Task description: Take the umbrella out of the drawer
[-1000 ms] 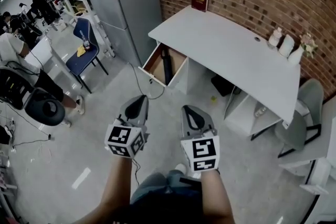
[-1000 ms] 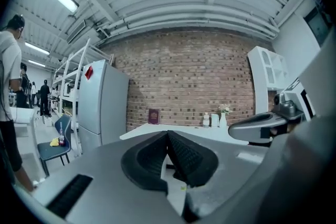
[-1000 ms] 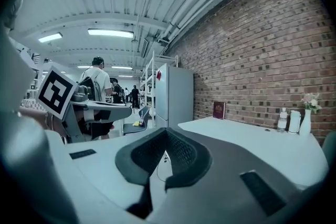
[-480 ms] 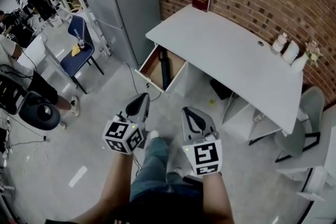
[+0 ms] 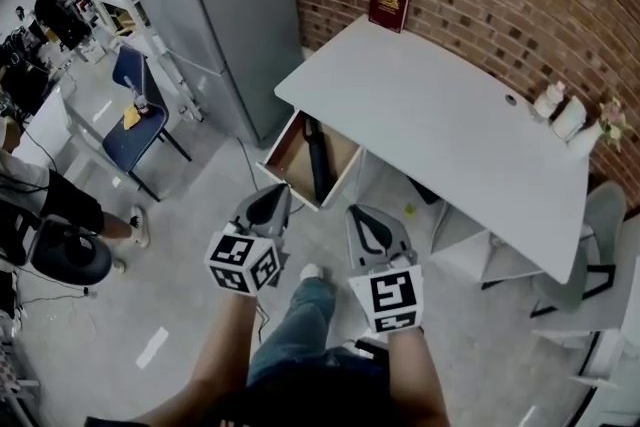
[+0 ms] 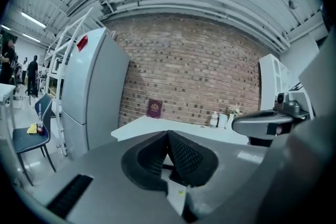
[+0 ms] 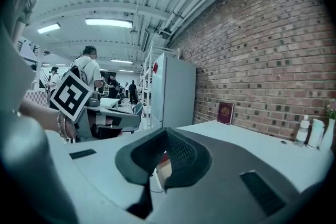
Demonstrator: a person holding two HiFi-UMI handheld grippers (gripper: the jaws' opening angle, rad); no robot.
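A folded black umbrella lies lengthwise in the open wooden drawer at the left end of the white desk. Both grippers are held side by side in front of the drawer, a short way from it and touching nothing. My left gripper points at the drawer's front, jaws pressed together and empty. My right gripper is just to its right, jaws also closed at the tips with nothing between them. The umbrella is not visible in either gripper view.
A tall grey fridge stands left of the desk against the brick wall. A dark red book and small white bottles sit on the desk. A blue chair and people are at the left, a grey chair at the right.
Both grippers and the person have moved forward toward the desk; the drawer and umbrella now lie closer to the jaw tips. Both grippers stayed shut.
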